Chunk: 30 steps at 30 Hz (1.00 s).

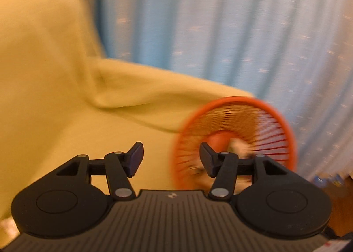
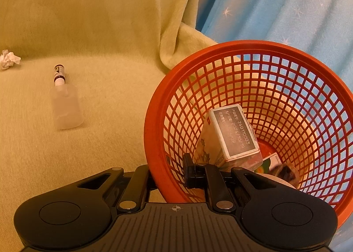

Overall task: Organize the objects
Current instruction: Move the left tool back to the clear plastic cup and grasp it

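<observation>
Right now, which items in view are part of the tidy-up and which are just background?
Job:
- orange basket, rim clamped by the right hand-held gripper
- boxes inside the basket
- clear bottle lying on the cover
- crumpled tissue
- left hand-held gripper, open, empty

Background:
- yellow-green cover
- blue curtain

Right claw [image 2: 171, 177] clamped on orange basket [image 2: 154, 119] rim, box [image 2: 233, 135] inside, bottle [image 2: 66, 104] apart.

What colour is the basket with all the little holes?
Orange-red. The basket shows best in the right wrist view, where the right gripper grips its rim.
</observation>
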Motion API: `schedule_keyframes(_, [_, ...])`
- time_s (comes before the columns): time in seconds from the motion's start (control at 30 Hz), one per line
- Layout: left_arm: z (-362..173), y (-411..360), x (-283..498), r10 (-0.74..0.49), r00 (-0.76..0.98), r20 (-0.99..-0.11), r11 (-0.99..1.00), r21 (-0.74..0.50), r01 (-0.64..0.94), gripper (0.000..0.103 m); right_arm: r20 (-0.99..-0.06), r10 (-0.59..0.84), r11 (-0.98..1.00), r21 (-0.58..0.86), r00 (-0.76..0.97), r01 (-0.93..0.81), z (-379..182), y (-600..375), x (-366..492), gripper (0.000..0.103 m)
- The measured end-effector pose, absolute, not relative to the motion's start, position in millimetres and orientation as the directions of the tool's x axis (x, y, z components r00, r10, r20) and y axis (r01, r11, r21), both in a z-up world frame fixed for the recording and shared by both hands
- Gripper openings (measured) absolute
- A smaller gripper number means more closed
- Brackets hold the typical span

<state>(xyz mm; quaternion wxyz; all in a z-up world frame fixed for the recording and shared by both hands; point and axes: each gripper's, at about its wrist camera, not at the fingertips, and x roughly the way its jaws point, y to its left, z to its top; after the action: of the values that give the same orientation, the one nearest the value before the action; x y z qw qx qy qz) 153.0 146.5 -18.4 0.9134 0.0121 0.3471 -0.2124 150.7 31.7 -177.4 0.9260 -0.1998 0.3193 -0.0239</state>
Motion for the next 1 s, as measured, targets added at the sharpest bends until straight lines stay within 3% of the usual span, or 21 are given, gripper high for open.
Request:
schedule_keyframes(0.2, [-33,223,157,-0.204,0.705,-0.679,0.976,-0.085,0.201,0.062,-0.582,-0.174,0.916,-0.391,0.795,-0.086,-177,32,149,0.008])
schedule_keyframes(0.33, [-59,246,157,-0.164,0.68,-0.715,0.985,-0.075,0.158,0.076,-0.582,-0.173,0.917,-0.39,0.795,-0.085,-177,31,149,0.008])
schedule_keyframes(0.63, [-133,241,154,-0.168,0.597,-0.784,0.977,-0.052,0.208,0.088,-0.582,-0.172,0.919,-0.386,0.795,-0.083,-177,32,148,0.008])
schedule_keyframes(1.0, [-186,209,171,-0.194,0.558,-0.807,0.927,0.036,0.373,0.091,-0.582,-0.168,0.923,-0.375,0.796,-0.079,-176,30,149,0.009])
